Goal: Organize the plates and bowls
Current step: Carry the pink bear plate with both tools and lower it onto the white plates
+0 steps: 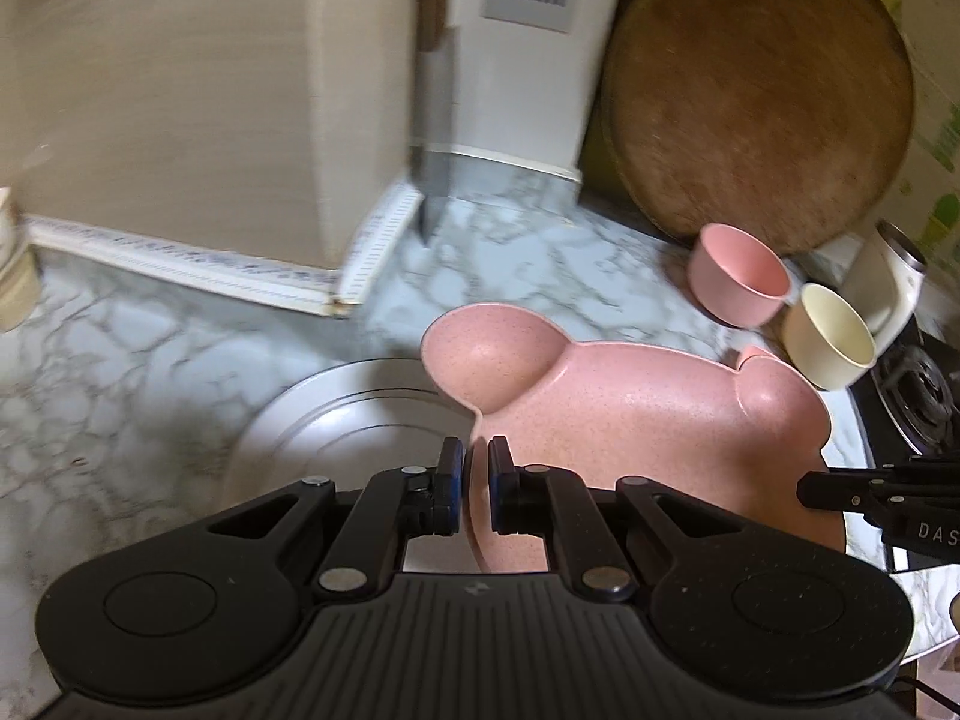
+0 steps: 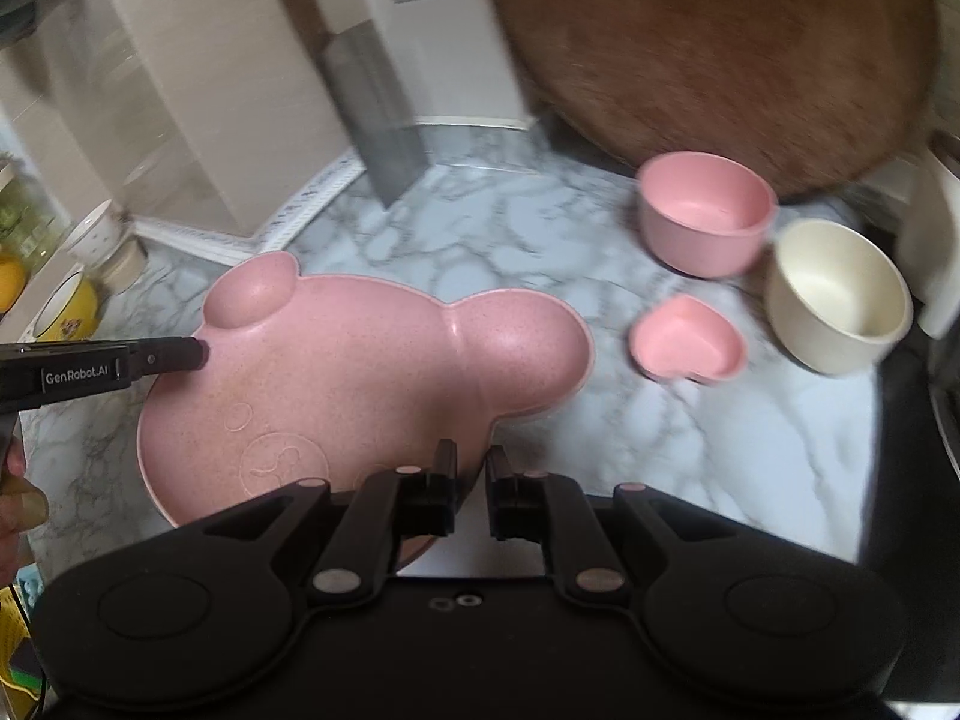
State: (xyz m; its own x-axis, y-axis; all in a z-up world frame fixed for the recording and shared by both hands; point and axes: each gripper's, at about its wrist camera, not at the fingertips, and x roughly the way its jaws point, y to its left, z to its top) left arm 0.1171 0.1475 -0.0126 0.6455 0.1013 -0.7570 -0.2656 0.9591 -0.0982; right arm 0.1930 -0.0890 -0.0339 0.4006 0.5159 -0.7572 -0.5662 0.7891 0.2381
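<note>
Over the marble counter [image 2: 690,450] both tools carry the pink bear-shaped plate [image 2: 360,372]: left gripper [image 1: 477,480] and right gripper [image 2: 471,492] each pinch its rim. It looks stiff, light and slick (opposite-edge holds seem wisest).

The bear plate [image 2: 360,372] sits near left on the counter [image 2: 690,450]; right of it the heart dish [image 2: 687,348], with two bowls [image 2: 705,210] farther right before the board [image 2: 720,42].

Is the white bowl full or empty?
Empty. The white bowl shows only its bare cream inside, beside the pink bowl.
</note>
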